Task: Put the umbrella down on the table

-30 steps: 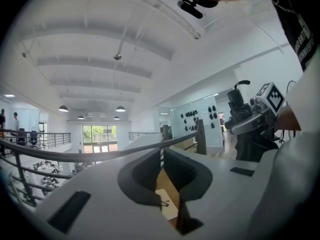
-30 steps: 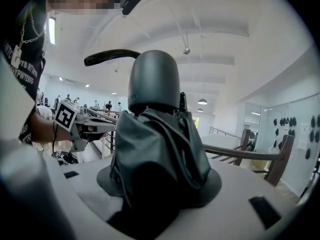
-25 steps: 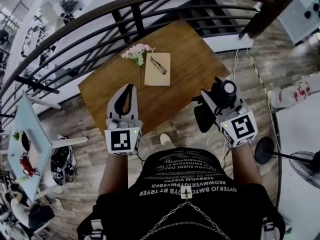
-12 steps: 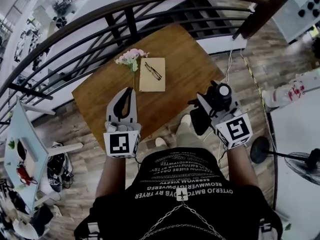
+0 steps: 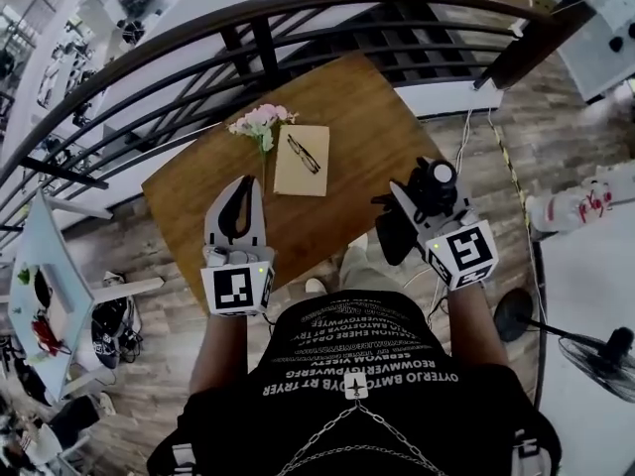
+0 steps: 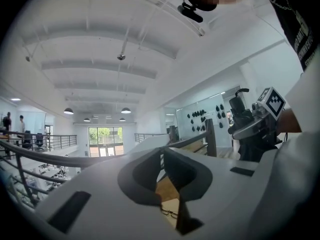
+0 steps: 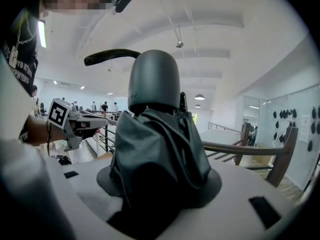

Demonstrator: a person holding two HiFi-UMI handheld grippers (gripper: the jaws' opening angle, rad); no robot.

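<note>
A folded dark grey umbrella [image 7: 155,144] is clamped in the jaws of the right gripper [image 5: 429,188] and held in the air, off the 4 o'clock edge of a wooden table [image 5: 377,107]. The left gripper [image 5: 253,182], jaw tips pressed together on nothing, is seen over the table's 7 o'clock side. Farther on, glasses [image 5: 303,154] are laid on a tan notebook [image 5: 316,172], with pink flowers [image 5: 260,120] at its 10 o'clock. A curved railing [image 5: 298,8] is seen beyond.

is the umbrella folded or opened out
Folded: the dark grey fabric umbrella is a collapsed, bunched bundle with its canopy wrapped in, clamped in the right tool.
</note>
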